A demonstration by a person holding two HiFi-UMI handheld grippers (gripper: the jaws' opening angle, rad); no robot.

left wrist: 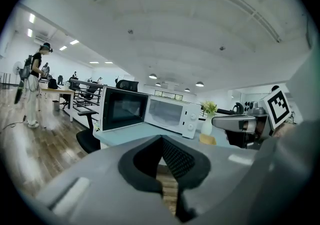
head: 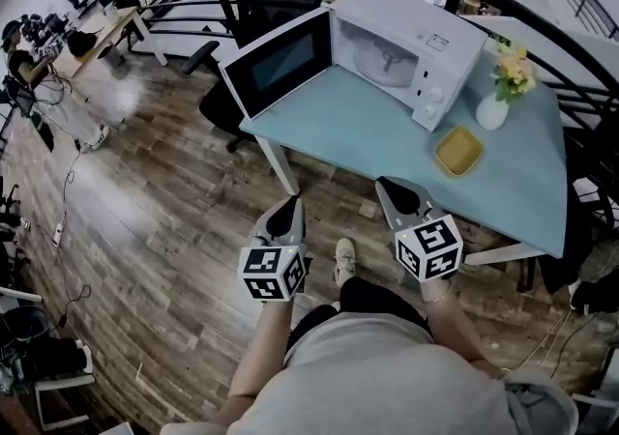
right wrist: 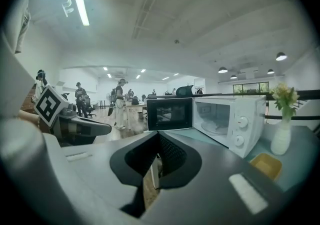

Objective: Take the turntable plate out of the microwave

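Nearest the body, the left gripper point(head: 290, 206) and the right gripper point(head: 395, 189) hang low over the wooden floor, short of the tabletop's point(head: 358, 129) near edge. In each gripper's own view the jaw tips meet with nothing between them, only floor showing through the hollow behind the tips. Both are closed and empty.

Past the near edge lies a stretch of bare tabletop, then a yellow dish point(head: 457, 151) toward the right, with a white vase point(head: 492, 112) of flowers behind it.

The microwave point(head: 430, 42) stands at the far side of the tabletop. Its door point(head: 279, 61) is swung fully open to the left and reaches out over the left edge. The mouth of the cavity faces the near-left of the table, roughly toward the person.

The turntable plate point(head: 383, 58) is inside the cavity, lying flat on its floor — not yet touched, and well apart from both grippers. It is round, so no axis favours one approach over another. What matters is the direction.

From the head view the plate sits almost straight ahead of the right gripper, and ahead and to the right of the left one. The right gripper looks the nearer, with a clear line into the cavity, whereas the left would have to pass close along the open door. Either gripper would have to open its jaws and cross the tabletop first.
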